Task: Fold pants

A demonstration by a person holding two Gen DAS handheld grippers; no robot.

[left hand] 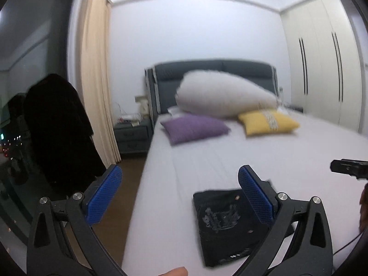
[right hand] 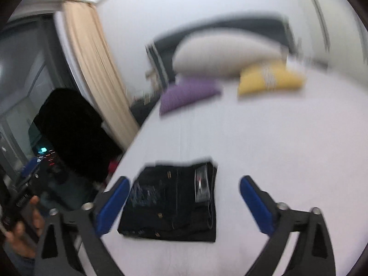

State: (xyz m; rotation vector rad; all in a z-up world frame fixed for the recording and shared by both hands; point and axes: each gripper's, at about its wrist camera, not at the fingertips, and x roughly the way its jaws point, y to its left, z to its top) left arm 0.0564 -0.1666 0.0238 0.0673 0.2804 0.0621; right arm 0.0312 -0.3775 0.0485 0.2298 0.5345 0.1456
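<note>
The black pants (left hand: 220, 227) lie folded into a compact rectangle on the white bed sheet (left hand: 207, 151), near the bed's left side. A pale print and small metal studs show on top. My left gripper (left hand: 179, 172) hangs above the bed, open, with nothing between its blue pads; its right finger (left hand: 255, 197) covers part of the pants in this view. In the blurred right wrist view the pants (right hand: 172, 202) lie between and beyond the fingers of my right gripper (right hand: 185, 181), which is open and holds nothing.
A purple pillow (left hand: 193, 128), a yellow pillow (left hand: 266, 122) and a big white pillow (left hand: 223, 96) lie by the grey headboard (left hand: 207, 69). A nightstand (left hand: 133, 135), a beige curtain (left hand: 96, 69) and a dark garment (left hand: 59, 126) stand left of the bed. Wardrobe doors (left hand: 322, 69) at right.
</note>
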